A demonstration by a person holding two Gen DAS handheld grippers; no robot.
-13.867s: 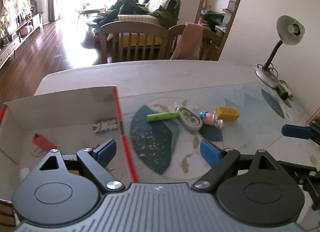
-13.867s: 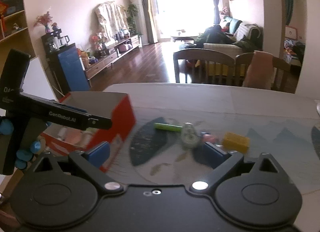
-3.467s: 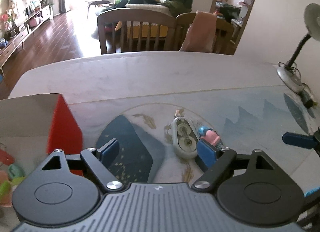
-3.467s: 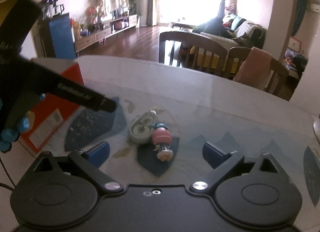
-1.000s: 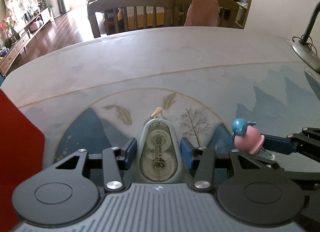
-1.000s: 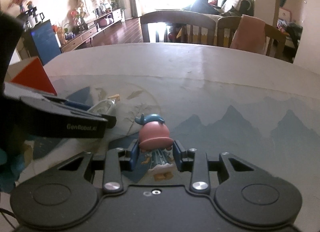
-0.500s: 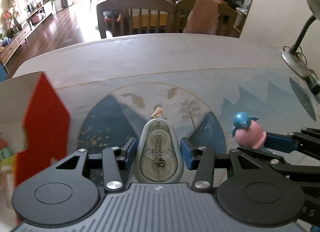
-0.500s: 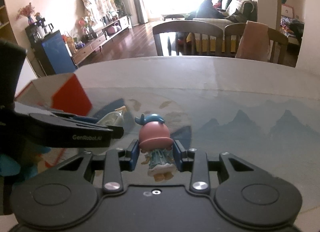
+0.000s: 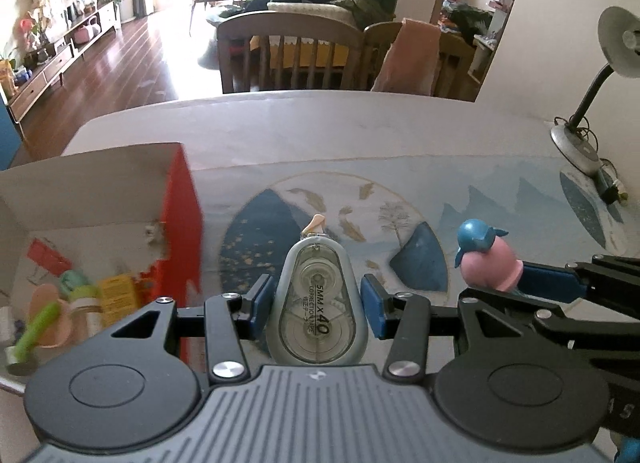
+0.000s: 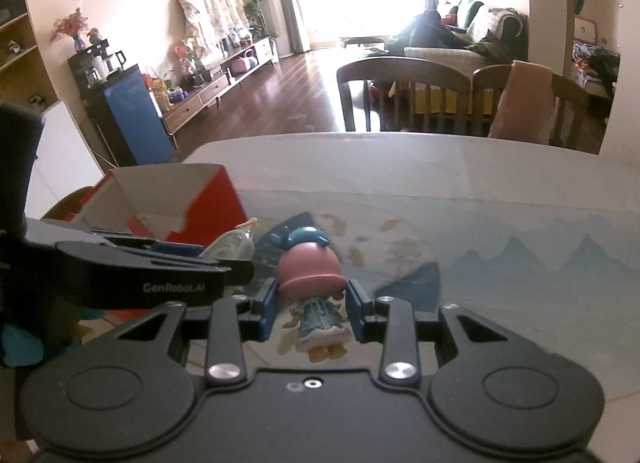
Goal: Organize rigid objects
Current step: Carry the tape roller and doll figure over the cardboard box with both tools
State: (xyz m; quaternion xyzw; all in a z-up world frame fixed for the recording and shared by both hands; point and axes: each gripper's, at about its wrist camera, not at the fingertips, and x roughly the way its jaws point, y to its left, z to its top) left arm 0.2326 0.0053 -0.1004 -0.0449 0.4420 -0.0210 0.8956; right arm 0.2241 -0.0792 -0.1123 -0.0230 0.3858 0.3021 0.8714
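Observation:
My left gripper [image 9: 316, 305] is shut on a grey correction tape dispenser [image 9: 316, 311], held above the table with its tip pointing away. My right gripper [image 10: 312, 305] is shut on a small toy figure [image 10: 314, 283] with a pink head and a blue hat, also lifted off the table. In the left wrist view the same figure [image 9: 486, 259] shows at the right, between the right gripper's blue pads. An open red cardboard box [image 9: 178, 199] stands at the left, holding several small items. The right wrist view shows that box [image 10: 208, 199] beyond the left gripper's arm.
The table is covered by a painted blue-and-white mat [image 9: 400, 199]. A desk lamp [image 9: 580, 143] stands at the table's far right edge. Wooden chairs [image 9: 296, 59] line the far side.
Both grippers have risen with their objects and drifted left. The red box has come into view at the left and the table looks farther below.

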